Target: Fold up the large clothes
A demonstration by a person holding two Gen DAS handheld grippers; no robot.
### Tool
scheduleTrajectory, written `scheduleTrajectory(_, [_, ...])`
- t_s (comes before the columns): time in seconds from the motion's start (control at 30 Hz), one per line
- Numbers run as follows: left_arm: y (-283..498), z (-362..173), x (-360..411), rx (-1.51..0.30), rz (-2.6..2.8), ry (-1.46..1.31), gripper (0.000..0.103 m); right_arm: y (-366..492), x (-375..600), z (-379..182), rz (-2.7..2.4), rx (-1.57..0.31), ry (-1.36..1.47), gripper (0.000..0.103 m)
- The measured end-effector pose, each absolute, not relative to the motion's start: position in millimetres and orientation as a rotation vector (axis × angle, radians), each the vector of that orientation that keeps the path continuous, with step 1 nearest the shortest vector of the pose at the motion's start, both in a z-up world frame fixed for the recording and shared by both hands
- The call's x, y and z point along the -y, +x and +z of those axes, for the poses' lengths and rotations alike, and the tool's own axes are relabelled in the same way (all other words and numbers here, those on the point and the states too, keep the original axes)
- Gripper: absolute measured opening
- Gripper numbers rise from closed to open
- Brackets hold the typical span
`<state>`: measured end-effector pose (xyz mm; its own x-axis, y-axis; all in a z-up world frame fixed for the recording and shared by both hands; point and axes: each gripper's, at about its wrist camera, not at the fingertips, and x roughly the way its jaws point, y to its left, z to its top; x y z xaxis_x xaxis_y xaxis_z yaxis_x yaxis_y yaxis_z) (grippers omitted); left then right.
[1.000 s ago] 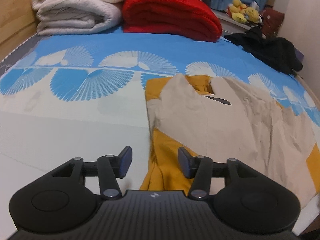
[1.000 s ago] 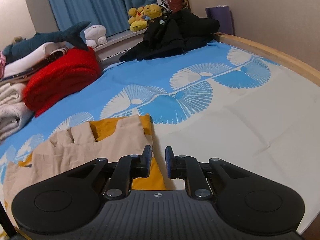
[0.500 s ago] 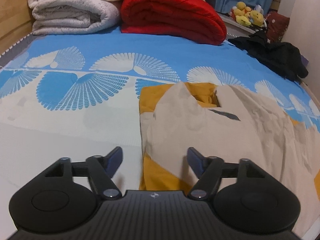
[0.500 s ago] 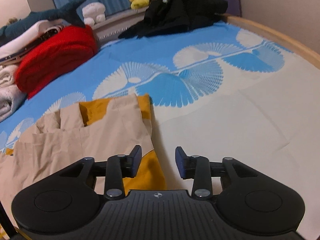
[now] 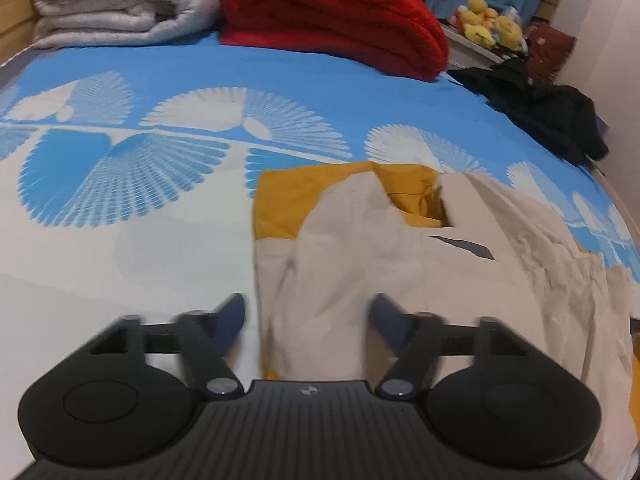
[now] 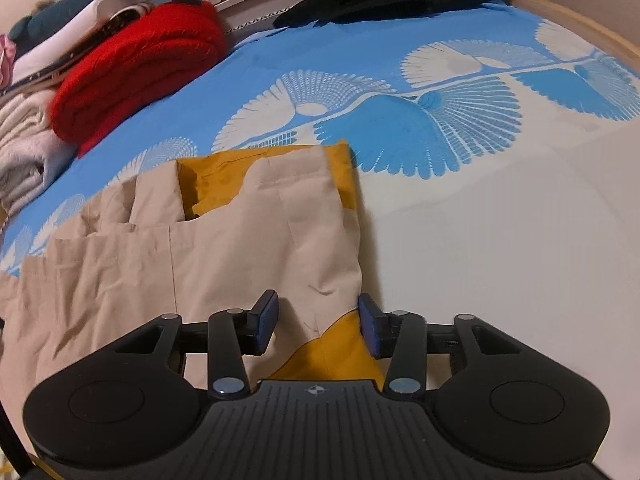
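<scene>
A beige and mustard-yellow garment (image 5: 384,248) lies spread on the bed, its left edge straight. It also shows in the right wrist view (image 6: 224,240). My left gripper (image 5: 307,320) is open wide, low over the garment's near left edge, with beige cloth between its spread fingers. My right gripper (image 6: 318,326) is open over the garment's near right corner, where beige cloth meets a yellow patch. Neither gripper holds anything.
The bed sheet (image 5: 120,184) is blue and white with fan prints. A red folded blanket (image 5: 332,12) and white blankets (image 5: 112,0) lie at the far end. A black clothes pile (image 5: 548,112) and plush toys (image 5: 488,28) sit far right. The wooden bed edge (image 6: 580,24) curves at right.
Both grippers have opened wider and moved forward and down over the garment's near corners. The right gripper went from nearly shut to open.
</scene>
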<state>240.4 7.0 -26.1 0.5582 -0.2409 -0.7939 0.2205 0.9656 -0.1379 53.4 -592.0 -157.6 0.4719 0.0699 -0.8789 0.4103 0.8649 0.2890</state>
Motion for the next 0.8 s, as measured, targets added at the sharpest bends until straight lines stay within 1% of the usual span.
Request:
scheduleTrajectory(0.03, [241.9, -25.2, -5.0, -0.932, -0.294, -0.007, 0.015, 55.2, 592.5, -155.3, -0.214, -1.059, 0.505, 0.012])
scheduleTrajectory(0.07, [242.2, -21.7, -4.4, -0.912, -0.309, 0.009, 0.004, 56.4, 592.8, -151.2, -0.211, -1.043, 0.500, 0.008])
scheduleTrajectory(0.1, [241.4, -12.9, -5.7, -0.863, -0.317, 0.014, 0.004, 57.2, 593.7, -143.5, -0.211, -1.009, 0.493, 0.005])
scheduleTrajectory(0.27, [240.7, 35.6, -29.1, -0.622, -0.244, -0.096, 0.003, 60.8, 603.6, -77.5, -0.264, -0.676, 0.513, 0.004])
scheduleTrajectory(0.3, [242.4, 39.1, -31.4, -0.585, -0.214, -0.117, 0.003, 63.6, 607.1, -71.8, -0.270, -0.625, 0.539, 0.004])
scheduleTrajectory(0.37, [251.0, 35.9, -28.3, -0.572, -0.158, -0.105, 0.003, 76.5, 604.9, -70.2, -0.308, -0.568, 0.511, 0.004])
scheduleTrajectory(0.5, [279.6, 7.9, -16.6, -0.646, -0.103, -0.067, 0.003, 111.9, 604.1, -97.4, -0.360, -0.613, 0.475, 0.004])
scheduleTrajectory(0.63, [304.3, -30.3, -8.8, -0.741, -0.098, 0.015, 0.005, 142.3, 603.0, -157.6, -0.430, -0.813, 0.422, 0.004])
scheduleTrajectory(0.67, [308.3, -39.9, -9.4, -0.785, -0.093, 0.026, 0.012, 146.2, 602.4, -172.0, -0.444, -0.869, 0.413, 0.004])
scheduleTrajectory(0.7, [307.7, -48.4, -12.0, -0.831, -0.083, 0.032, 0.015, 147.8, 601.5, -182.8, -0.453, -0.921, 0.412, 0.005])
scheduleTrajectory(0.73, [308.4, -50.2, -15.0, -0.857, -0.072, 0.033, 0.020, 149.6, 601.5, -190.9, -0.457, -0.960, 0.424, 0.006])
scheduleTrajectory(0.77, [307.2, -47.7, -19.4, -0.864, -0.067, 0.030, 0.030, 149.0, 601.8, -191.2, -0.462, -0.963, 0.430, 0.008])
scheduleTrajectory(0.8, [305.9, -40.5, -23.3, -0.860, -0.068, 0.022, 0.035, 146.3, 600.2, -186.1, -0.463, -0.946, 0.430, 0.011])
